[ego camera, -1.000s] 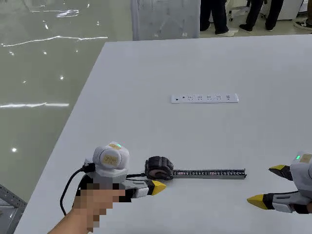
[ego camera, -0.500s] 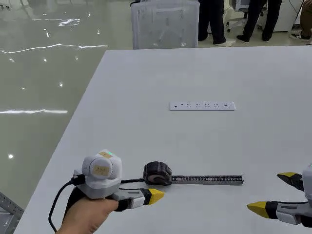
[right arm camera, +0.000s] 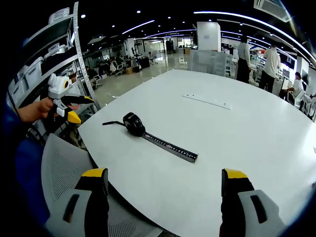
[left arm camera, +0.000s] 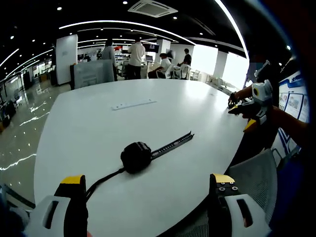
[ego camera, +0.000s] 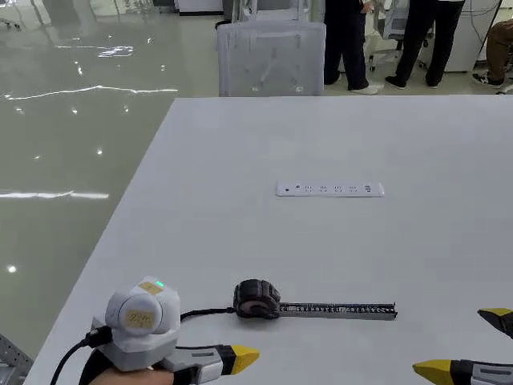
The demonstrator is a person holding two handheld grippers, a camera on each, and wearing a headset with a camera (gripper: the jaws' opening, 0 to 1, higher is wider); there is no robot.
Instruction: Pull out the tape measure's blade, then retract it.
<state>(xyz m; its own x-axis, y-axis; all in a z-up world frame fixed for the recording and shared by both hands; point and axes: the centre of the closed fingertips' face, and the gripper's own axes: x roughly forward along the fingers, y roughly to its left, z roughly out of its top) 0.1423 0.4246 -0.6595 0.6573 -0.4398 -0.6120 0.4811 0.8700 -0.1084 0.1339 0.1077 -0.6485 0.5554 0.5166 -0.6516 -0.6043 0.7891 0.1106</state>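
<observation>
The black tape measure (ego camera: 257, 298) lies on the white table (ego camera: 240, 160) near its front edge. Its blade (ego camera: 341, 309) is pulled out to the right and lies flat. A thin black strap trails from the case toward the left. My left gripper (left arm camera: 148, 181) is open and empty, with the case (left arm camera: 136, 156) ahead of it and apart from it. My right gripper (ego camera: 465, 345) is open at the bottom right, short of the blade's end. From the right gripper view the tape measure (right arm camera: 134, 123) lies well beyond the open gripper (right arm camera: 164, 174).
A white power strip (ego camera: 329, 189) lies mid-table, beyond the tape measure. A grey chair (ego camera: 271, 56) stands at the far edge, with people standing behind it. The table's left edge (ego camera: 104, 233) drops to a glossy floor.
Both grippers have drawn back from the tape measure toward the near edge. The tape measure lies as before with its blade out; the head camera has tilted.
</observation>
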